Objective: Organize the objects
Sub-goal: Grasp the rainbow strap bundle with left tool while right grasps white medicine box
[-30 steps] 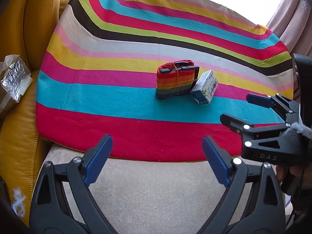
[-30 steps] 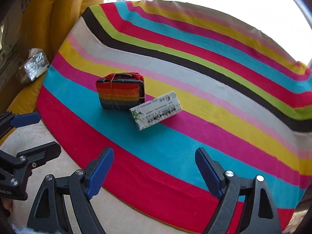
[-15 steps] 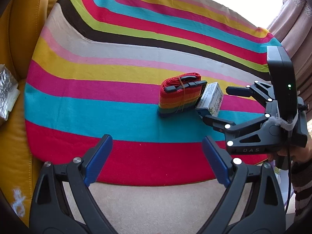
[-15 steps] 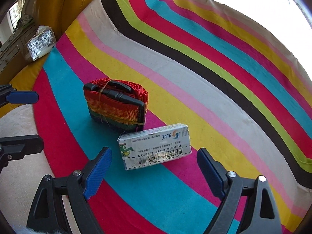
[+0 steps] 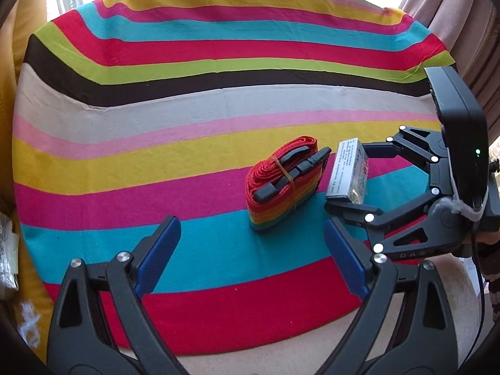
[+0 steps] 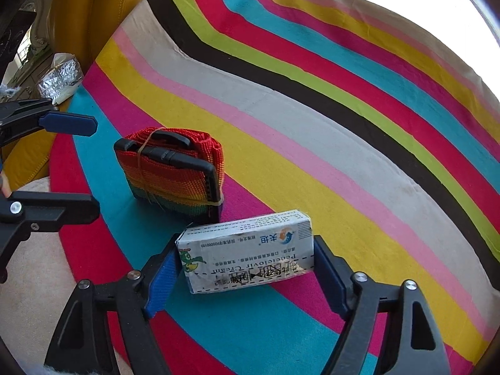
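Between right gripper (image 6: 245,273) fingers (image 6: 162,276), closing, cream box (image 6: 247,254)

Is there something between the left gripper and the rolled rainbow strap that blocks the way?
Nothing visible does. Only bare striped cloth lies between the open left gripper and the rolled rainbow strap. The white cream box stands on the strap's far side, between the right gripper's fingers, whose jaws have just been closing.

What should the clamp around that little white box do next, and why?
Probably finish closing. The right gripper has just been closing, with the white box between its blue pads, seemingly touching both ends. A firm squeeze comes before lifting it away from the strap bundle.
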Demonstrator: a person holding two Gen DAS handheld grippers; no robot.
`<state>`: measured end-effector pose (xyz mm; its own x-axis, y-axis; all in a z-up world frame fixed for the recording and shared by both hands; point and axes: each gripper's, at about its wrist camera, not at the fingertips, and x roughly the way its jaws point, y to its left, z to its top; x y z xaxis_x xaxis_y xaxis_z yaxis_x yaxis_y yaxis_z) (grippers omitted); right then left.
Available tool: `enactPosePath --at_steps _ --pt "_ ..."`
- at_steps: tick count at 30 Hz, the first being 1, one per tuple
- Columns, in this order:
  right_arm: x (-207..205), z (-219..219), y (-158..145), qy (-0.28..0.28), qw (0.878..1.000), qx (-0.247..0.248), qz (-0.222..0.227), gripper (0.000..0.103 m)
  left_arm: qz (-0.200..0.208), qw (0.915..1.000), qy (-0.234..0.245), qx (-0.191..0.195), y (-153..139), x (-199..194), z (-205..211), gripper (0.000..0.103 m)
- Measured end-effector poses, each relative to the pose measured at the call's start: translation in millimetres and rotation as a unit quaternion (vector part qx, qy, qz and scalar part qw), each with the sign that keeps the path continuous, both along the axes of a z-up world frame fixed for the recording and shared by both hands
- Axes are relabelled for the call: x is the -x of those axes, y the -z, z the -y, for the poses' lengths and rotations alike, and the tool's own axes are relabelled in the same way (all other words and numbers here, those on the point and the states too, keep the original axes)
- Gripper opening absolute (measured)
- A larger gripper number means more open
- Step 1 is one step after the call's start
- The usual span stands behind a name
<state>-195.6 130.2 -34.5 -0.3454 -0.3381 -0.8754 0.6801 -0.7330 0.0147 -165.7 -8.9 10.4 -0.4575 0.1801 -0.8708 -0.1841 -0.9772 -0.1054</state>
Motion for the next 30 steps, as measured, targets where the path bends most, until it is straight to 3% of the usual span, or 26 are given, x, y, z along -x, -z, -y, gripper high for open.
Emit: enactPosePath --at_steps 7,13,15,16,17,30 --pt "-4.1 -30.1 -7.3 0.107 0.994 -0.001 -0.002 0.079 0.001 0.999 0.04 0.019 7.5 23.2 -20.0 0.094" --pt "-17.7 -43.1 -14.5 0.149 0.988 -0.008 -0.023 0.079 -0.008 0.9972 0.062 0.04 15.4 32.0 -38.1 0.094" --pt "-20.8 -44.2 -16.2 0.159 0.987 -0.012 -0.03 0.079 -0.008 0.9966 0.068 0.045 18.8 33.4 -43.2 0.082" --pt "-23.2 -46.9 -17.3 0.163 0.986 -0.014 -0.034 0.079 -0.004 0.9967 0.069 0.044 20.5 33.3 -44.5 0.066" --pt "-23.8 -47.0 -17.9 0.168 0.985 -0.018 -0.038 0.079 0.0 0.9968 0.068 0.041 20.7 32.6 -45.2 0.063" --pt "-45.2 -70.1 -22.8 0.23 0.973 -0.005 -0.027 0.079 -0.001 0.9986 0.031 0.044 9.4 -5.8 -59.1 0.042"
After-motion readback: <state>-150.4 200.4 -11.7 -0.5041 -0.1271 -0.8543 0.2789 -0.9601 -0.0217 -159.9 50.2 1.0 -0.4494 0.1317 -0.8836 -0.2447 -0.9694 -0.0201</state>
